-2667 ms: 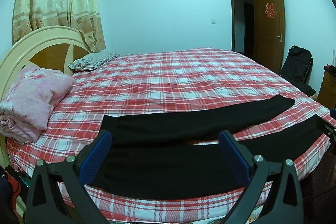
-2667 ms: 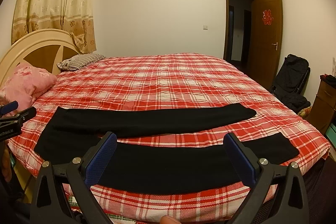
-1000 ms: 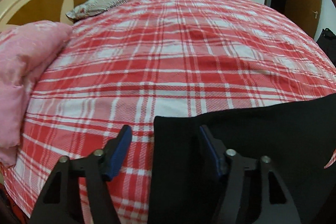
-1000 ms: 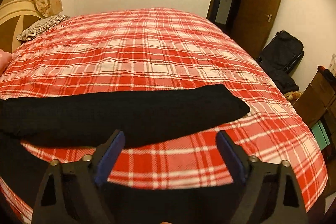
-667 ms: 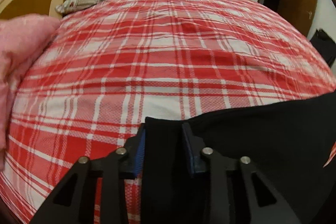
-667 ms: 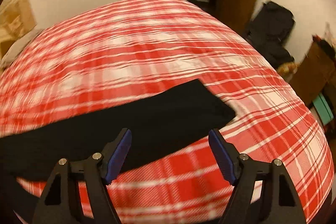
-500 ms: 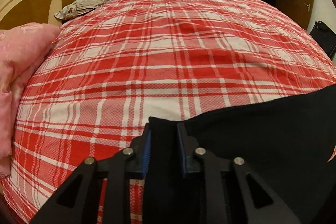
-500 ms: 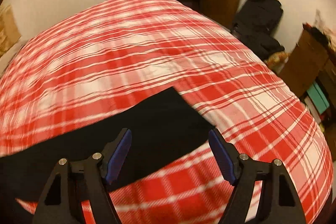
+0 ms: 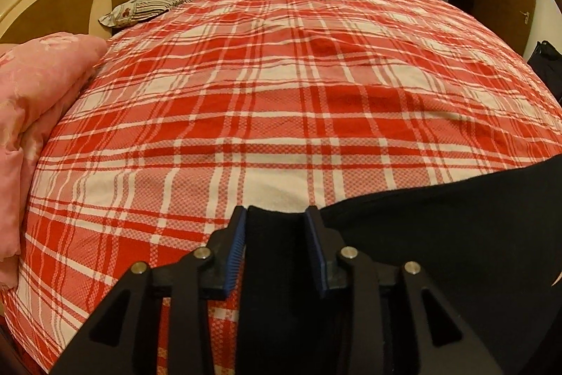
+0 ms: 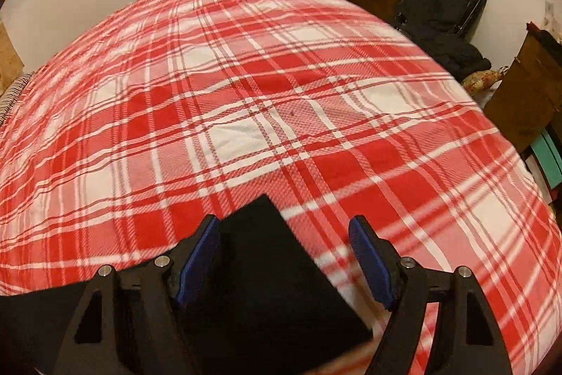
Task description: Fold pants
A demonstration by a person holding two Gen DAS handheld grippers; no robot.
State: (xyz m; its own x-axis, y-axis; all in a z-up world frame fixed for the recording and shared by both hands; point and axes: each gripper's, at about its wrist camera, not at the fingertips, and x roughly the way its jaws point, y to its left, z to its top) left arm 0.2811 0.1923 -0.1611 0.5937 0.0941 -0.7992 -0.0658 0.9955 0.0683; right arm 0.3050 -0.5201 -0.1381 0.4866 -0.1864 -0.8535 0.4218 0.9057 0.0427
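The pants [image 9: 439,234] lie flat and unfolded on the bed [image 9: 281,94], near its front edge; no fold is visible yet. Judged from this, the task is at its start: both ends must be gripped, then one leg laid over the other, then the length folded.

The left gripper [image 9: 275,241] points steeply down at the waist corner. Its jaws have just been opening slightly after a tighter closure; the cloth stands bunched between the blue pads [image 9: 237,248], and the pads press on it.

The right gripper [image 10: 284,255] points steeply down over the far leg's cuff [image 10: 267,252]. Its jaws stand wide, straddling the cuff corner without pressing it; nothing is held.
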